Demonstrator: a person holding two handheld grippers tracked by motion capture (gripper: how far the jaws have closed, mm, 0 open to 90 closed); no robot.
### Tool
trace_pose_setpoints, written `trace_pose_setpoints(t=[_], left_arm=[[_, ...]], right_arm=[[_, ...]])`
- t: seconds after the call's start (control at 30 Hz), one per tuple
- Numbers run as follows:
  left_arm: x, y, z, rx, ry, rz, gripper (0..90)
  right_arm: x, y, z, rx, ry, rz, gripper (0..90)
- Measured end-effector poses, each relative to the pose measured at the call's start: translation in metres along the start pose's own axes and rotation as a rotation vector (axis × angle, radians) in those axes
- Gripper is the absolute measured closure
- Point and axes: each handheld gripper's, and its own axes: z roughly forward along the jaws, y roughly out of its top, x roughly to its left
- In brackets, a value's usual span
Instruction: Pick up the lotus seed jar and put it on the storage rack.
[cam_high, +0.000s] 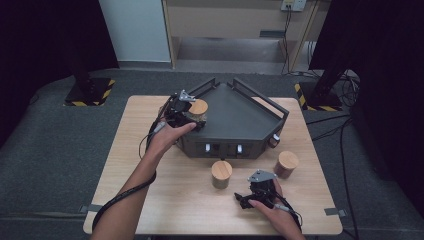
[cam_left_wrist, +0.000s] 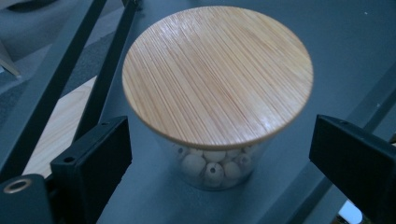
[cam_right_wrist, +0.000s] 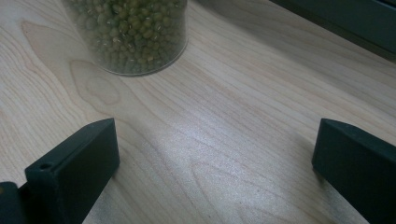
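**Bead jar stands on the dark tray, fingers let go**

The bead jar (cam_left_wrist: 217, 93) is a small clear jar with a round bamboo lid. It is full of pale wooden beads with holes. It stands on the left back part of the dark tray (cam_high: 235, 117), close to the tray's rail. The tray sits on the wooden tabletop (cam_high: 165, 195).

The left gripper (cam_high: 184, 111) is at the jar. Its fingers (cam_left_wrist: 93, 154) are spread wide, one on each side of the jar, and they do not touch it. The jar stands by itself.

The right gripper (cam_high: 257, 192) rests low over the tabletop near the person. Its fingers (cam_right_wrist: 77, 163) are spread wide too, with nothing between them. Ahead of it stands a jar of green beans (cam_right_wrist: 128, 32). A third jar (cam_high: 286, 164) stands farther to the right.

I think the bead jar is hard and stiff, likely glass, so it could break if it falls. The clear wall looks smooth and may slip. The beads probably make it a little heavy for its size, and they would roll if it tips. The best place to hold it seems to be the clear wall under the lid, from two sides. The lid may just lift off, so it is not a safe place to grab.

The jar stands up straight. Its long way runs up and down, with the lid on top.
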Motion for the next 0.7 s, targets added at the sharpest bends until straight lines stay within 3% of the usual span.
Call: trace_pose_setpoints(t=[0.47,0.7], left_arm=[[-0.009,-0.011,-0.022,-0.021,0.019,0.014,4.5],[-0.013,-0.018,-0.029,-0.030,0.006,0.011,4.5]], right_arm=[[0.000,0.000,0.000,0.002,0.000,-0.001,0.8],[0.000,0.000,0.000,0.002,0.000,-0.001,0.8]])
